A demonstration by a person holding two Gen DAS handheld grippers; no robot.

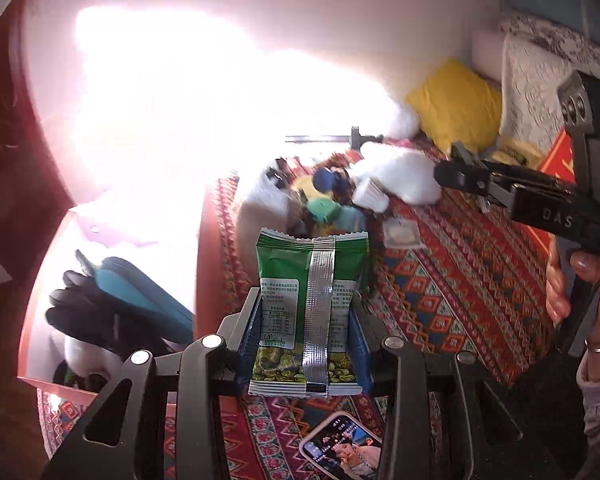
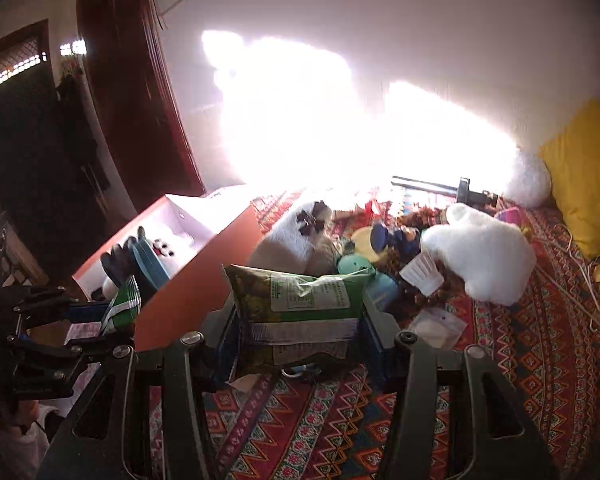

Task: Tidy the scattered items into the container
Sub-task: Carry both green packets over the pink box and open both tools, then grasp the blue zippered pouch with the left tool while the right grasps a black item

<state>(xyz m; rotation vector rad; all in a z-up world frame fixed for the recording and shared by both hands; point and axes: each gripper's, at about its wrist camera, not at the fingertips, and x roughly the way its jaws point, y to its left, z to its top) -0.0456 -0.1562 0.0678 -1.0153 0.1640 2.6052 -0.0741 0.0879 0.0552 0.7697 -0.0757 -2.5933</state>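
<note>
My left gripper (image 1: 306,320) is shut on a green snack packet (image 1: 312,272), held upright with its silver seam facing me. My right gripper (image 2: 300,320) is shut on a second green snack packet (image 2: 300,292), which lies sideways between the blue pads. Both are lifted above the patterned cloth. The orange box (image 1: 208,264) with a white inside stands to the left. It holds a black glove (image 1: 80,312), a teal item and a panda plush. In the right wrist view the left gripper (image 2: 112,316) and its packet (image 2: 126,304) hang just before the box wall (image 2: 188,292).
A phone (image 1: 340,448) lies on the cloth under my left gripper. Beyond are a white plush (image 2: 484,256), a heap of small toys (image 2: 364,248), a small clear bag (image 2: 436,326), a metal rod (image 2: 424,186) and a yellow cushion (image 2: 584,172). Strong glare hides the wall.
</note>
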